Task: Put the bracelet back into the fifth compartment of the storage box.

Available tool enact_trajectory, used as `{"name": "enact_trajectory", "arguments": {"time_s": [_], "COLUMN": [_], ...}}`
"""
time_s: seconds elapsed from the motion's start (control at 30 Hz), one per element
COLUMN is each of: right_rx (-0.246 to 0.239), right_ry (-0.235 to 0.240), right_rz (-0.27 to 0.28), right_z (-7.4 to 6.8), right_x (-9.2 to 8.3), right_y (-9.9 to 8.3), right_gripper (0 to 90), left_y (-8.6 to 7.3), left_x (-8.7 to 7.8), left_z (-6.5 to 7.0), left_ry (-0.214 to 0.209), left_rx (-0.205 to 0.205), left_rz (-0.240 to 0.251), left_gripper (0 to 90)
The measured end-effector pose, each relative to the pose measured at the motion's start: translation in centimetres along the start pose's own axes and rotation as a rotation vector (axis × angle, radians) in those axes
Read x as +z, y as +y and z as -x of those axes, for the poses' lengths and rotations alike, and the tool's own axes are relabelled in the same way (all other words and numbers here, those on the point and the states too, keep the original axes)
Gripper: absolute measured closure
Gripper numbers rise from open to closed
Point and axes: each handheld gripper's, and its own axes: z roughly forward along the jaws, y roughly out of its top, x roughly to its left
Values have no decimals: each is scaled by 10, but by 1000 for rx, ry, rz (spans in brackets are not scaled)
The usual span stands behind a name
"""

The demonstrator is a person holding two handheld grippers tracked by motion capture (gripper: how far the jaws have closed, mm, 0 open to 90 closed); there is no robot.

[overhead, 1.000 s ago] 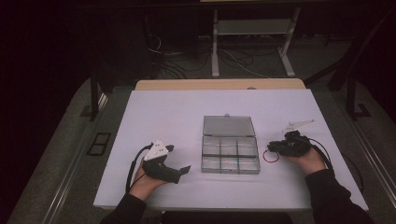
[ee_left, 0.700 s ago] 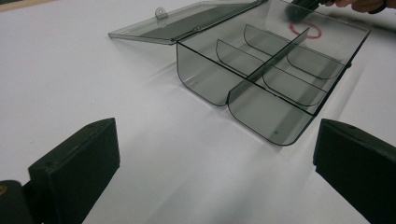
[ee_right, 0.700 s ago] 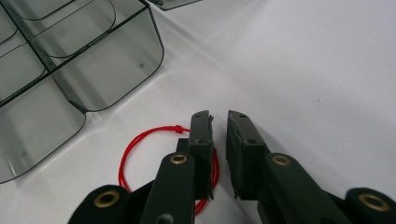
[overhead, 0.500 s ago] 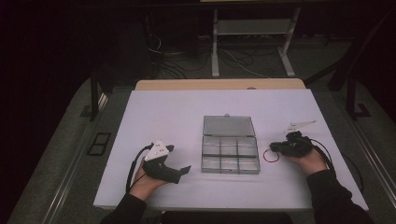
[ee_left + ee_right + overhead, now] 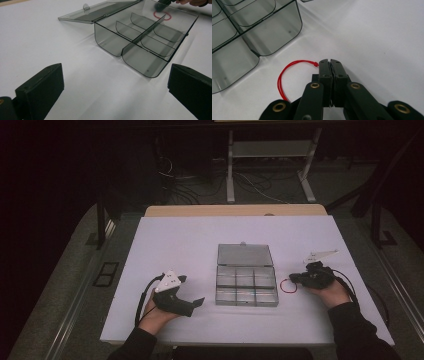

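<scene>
A clear grey compartment box (image 5: 246,285) lies open mid-table, its lid (image 5: 245,255) folded flat behind it. A red string loop (image 5: 286,286) lies on the white table just right of the box. My right gripper (image 5: 294,279) points at it; its jaws have just been closing and now stand shut. In the right gripper view the loop (image 5: 287,72) meets the tips of the right gripper (image 5: 331,62) at its knot, and the rest runs under the gripper. My left gripper (image 5: 191,290) rests left of the box, open and holding nothing. The left gripper view shows the left gripper (image 5: 115,92) facing the box (image 5: 145,37).
The white table (image 5: 175,240) has bare surface all around the box. Beyond its far edge are a dark floor, cables and a metal stand (image 5: 270,165). The box's compartments (image 5: 249,30) hold nothing.
Both hands have stayed where they were. The right gripper's jaws have drawn slightly closer together at the red loop.
</scene>
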Motion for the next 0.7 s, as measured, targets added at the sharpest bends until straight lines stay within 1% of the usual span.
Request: {"name": "enact_trajectory", "arguments": {"time_s": [0.13,0.33,0.37,0.43,0.7], "right_rx": [1,19,15,30,38], "right_ry": [-1,1,1,1,4], "right_rz": [4,26,34,36,65], "right_z": [0,1,2,2,3], "right_x": [-1,-6,-7,-9,-16], "right_y": [0,1,1,1,3], "right_gripper": [874,874,874,874,874], "left_y": [0,0,0,0,0], "left_x": [0,0,0,0,0], "left_z": [0,0,0,0,0], "left_ry": [1,-1,-1,-2,-2], "left_rx": [0,0,-1,0,-2], "left_rz": [0,-1,-1,-1,-1], "left_gripper": [0,0,0,0,0]}}
